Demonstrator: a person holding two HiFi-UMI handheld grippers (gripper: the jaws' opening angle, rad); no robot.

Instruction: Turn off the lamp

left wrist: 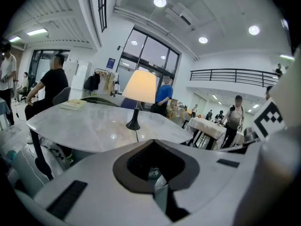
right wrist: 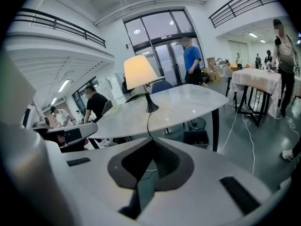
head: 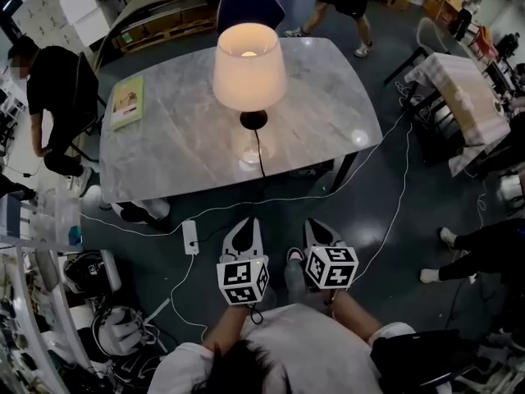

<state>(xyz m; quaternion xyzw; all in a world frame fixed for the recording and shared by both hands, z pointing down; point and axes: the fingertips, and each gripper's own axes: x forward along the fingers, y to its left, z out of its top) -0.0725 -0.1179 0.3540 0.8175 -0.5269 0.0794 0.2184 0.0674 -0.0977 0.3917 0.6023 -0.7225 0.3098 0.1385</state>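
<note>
The lamp [head: 249,68] stands lit near the middle of the grey marble table [head: 172,138], with a cream shade and a small black base [head: 253,120]. Its black cord [head: 261,158] runs toward the table's near edge. The lamp [left wrist: 139,86] also glows ahead in the left gripper view, and the lamp [right wrist: 139,72] shows likewise in the right gripper view. My left gripper [head: 244,225] and right gripper [head: 318,228] are side by side close to my body, over the floor short of the table. Both are shut and empty, well apart from the lamp.
A green book [head: 127,102] lies at the table's far left. A white power strip [head: 190,237] and white cables [head: 394,220] lie on the floor. A dark chair [head: 250,8] stands behind the table. People stand at the left, far side and right; a cloth-covered table [head: 459,97] is at right.
</note>
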